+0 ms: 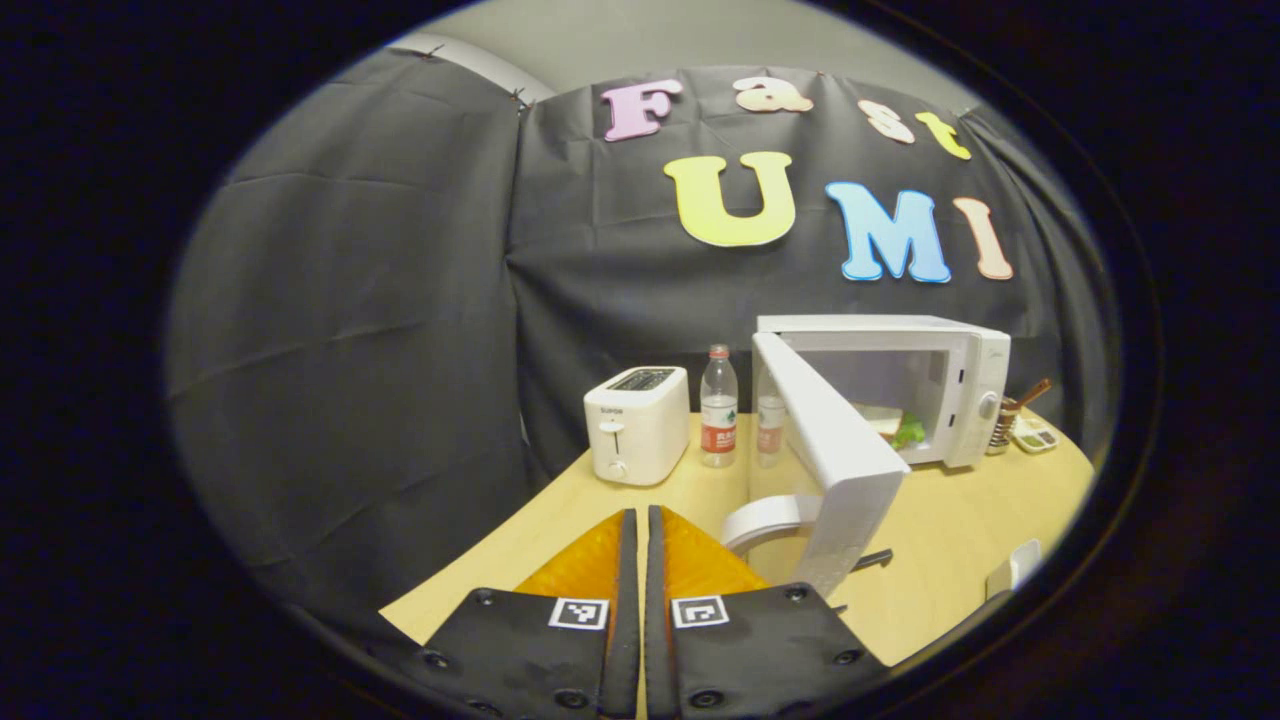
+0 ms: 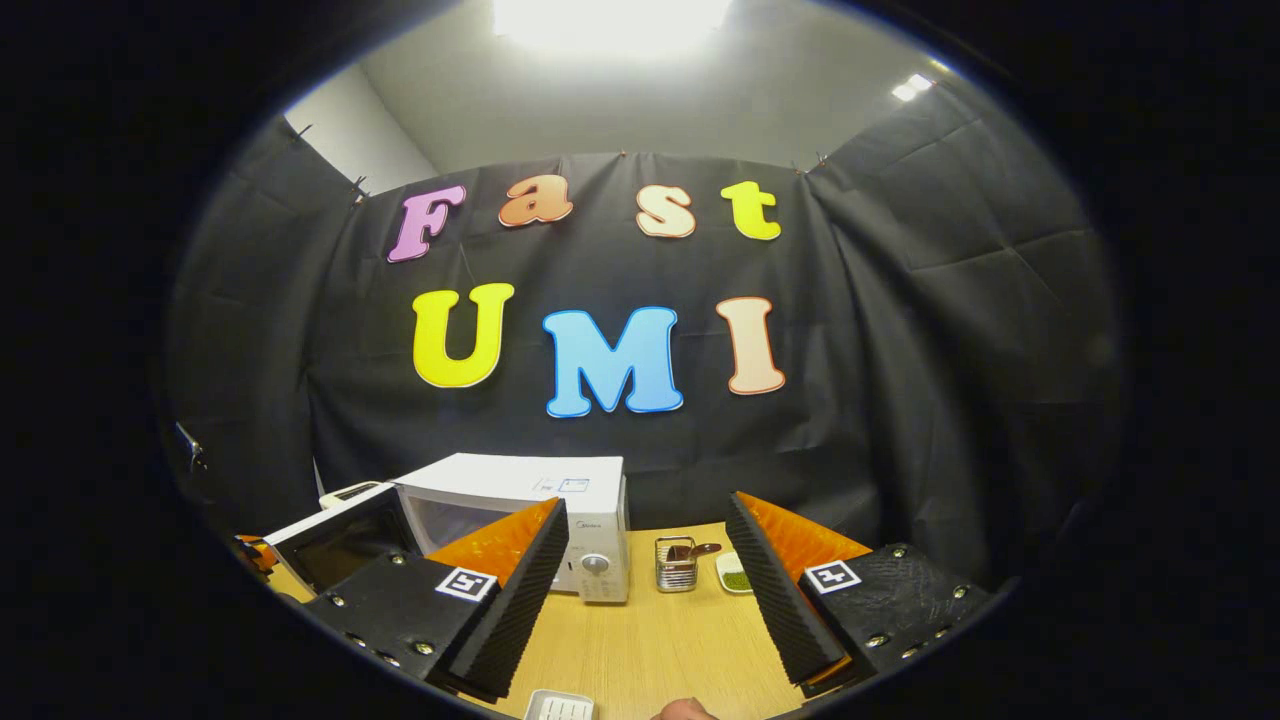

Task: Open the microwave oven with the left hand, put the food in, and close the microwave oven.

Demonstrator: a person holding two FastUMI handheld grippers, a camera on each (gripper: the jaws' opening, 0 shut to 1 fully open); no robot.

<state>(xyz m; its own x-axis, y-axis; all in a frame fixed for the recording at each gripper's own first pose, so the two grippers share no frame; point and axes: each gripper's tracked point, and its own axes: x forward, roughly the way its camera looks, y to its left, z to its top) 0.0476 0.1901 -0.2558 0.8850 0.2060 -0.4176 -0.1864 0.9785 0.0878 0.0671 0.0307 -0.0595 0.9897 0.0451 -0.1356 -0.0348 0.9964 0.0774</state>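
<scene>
Already the food (image 1: pixel 897 425) is seen lying inside the microwave (image 1: pixel 975 385), whose door (image 1: pixel 835 450) stands wide open, so closing seems to be the step left. The left gripper (image 1: pixel 641 545) is pressed closed on nothing, near the door; the right gripper (image 2: pixel 648 590) is held wide apart and empty. The door is best pushed flat on its outer face, swung steadily until latched.

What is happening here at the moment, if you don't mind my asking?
A person is working through a microwave task with a claw in each hand. The white microwave oven stands on the light wooden table with its white door swung open, and the food, a sandwich with green leaves, already lies inside. The left claw is shut and empty, short of the door. The right claw is open and empty. Closing the door remains.
</scene>
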